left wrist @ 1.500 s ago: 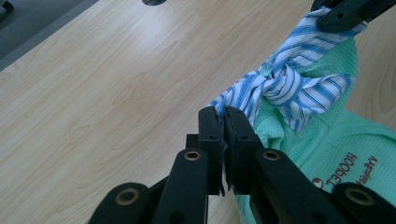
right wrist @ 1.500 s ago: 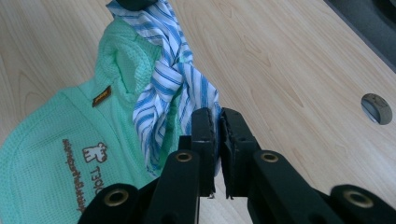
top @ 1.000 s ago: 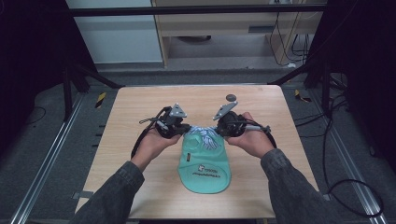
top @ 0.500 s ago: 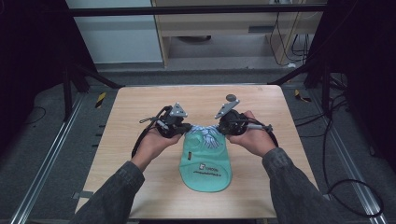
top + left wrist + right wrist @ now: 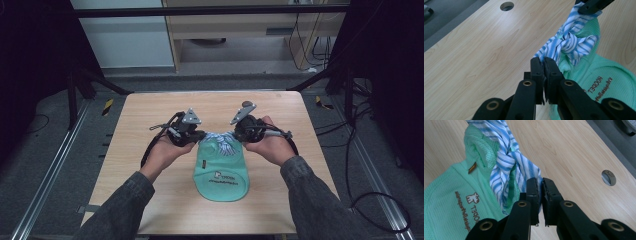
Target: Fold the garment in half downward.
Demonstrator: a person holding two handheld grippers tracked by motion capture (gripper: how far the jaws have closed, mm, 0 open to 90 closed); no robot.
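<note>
Mint-green knitted cloth bag (image 5: 221, 172) lying centre frame on light wooden table (image 5: 145, 120). Blue-and-white striped fabric tie (image 5: 223, 144) knotted at its top. Left gripper (image 5: 197, 138) and right gripper (image 5: 239, 136) each clamped on a tie end.

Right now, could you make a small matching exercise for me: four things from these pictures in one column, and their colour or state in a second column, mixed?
Things:
1. left gripper
2. pouch
3. striped cloth
4. table

Colour or state:
A. mint green, with printed text
B. pale wood, with a round hole
C. jaws shut on a cloth end
D. blue and white, knotted

Pairs: 1-C, 2-A, 3-D, 4-B
</note>
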